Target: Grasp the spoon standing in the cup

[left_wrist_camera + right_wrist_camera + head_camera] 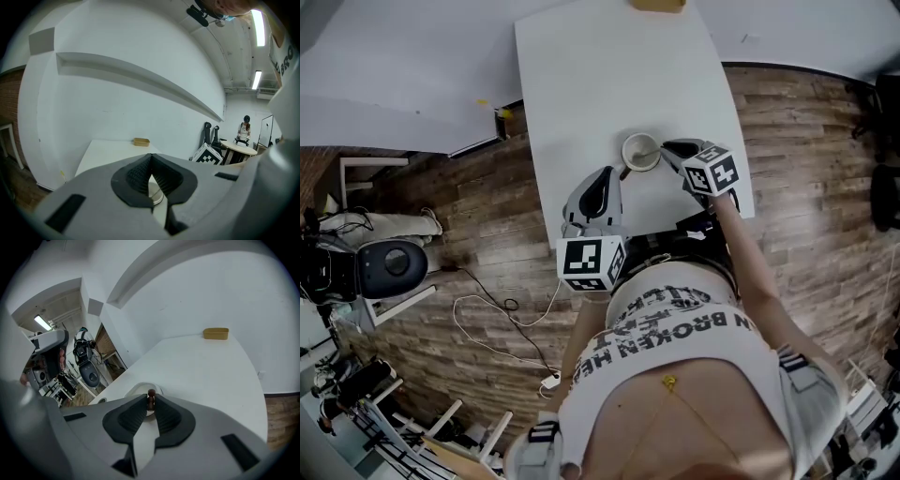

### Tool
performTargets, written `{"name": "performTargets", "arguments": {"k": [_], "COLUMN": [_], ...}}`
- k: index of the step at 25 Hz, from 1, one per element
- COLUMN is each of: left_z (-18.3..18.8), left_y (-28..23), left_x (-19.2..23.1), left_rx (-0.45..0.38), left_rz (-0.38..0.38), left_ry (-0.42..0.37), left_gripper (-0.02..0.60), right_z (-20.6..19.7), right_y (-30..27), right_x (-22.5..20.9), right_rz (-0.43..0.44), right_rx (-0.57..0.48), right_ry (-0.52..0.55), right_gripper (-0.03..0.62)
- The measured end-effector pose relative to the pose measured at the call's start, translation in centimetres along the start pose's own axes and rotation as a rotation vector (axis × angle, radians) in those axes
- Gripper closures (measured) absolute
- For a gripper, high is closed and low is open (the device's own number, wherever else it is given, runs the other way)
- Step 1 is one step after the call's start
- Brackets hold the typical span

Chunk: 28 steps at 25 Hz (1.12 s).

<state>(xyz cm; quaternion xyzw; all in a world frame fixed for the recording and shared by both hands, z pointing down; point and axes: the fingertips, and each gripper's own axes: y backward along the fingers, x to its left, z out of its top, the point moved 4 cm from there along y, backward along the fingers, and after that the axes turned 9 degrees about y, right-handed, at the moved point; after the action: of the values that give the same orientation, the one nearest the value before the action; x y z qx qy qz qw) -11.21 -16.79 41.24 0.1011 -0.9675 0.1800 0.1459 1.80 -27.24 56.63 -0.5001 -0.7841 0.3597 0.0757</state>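
A pale cup stands on the white table near its front edge. In the right gripper view the spoon's dark brown handle rises from the cup, and my right gripper is shut on it, both pads pressing its sides. In the head view the right gripper reaches the cup from the right. My left gripper hovers just left of and in front of the cup, shut and holding nothing. In the left gripper view its fingertips meet, and part of the cup shows below them.
A small tan box lies at the table's far end. A white wall runs along the table's left. A wheeled chair and cables are on the wood floor at left. A person stands far off.
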Motion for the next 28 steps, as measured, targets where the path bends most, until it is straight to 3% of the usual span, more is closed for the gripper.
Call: {"name": "performTargets", "arguments": {"k": [17, 28], "left_z": [0.3, 0.4], "left_y": [0.1, 0.1], "left_x": [-0.4, -0.2], "left_rx": [-0.008, -0.011], "left_rz": [-0.018, -0.015], "left_ry": [-0.013, -0.016], "left_gripper": [0.586, 0.586], "right_z": [4.0, 8.5], "right_y": [4.4, 8.9], "right_x": [1.2, 2.8], "right_rz": [-0.031, -0.080], "right_rx": [-0.136, -0.291], "right_ry": [0.115, 0.180], "right_gripper": [0.548, 0.548]}}
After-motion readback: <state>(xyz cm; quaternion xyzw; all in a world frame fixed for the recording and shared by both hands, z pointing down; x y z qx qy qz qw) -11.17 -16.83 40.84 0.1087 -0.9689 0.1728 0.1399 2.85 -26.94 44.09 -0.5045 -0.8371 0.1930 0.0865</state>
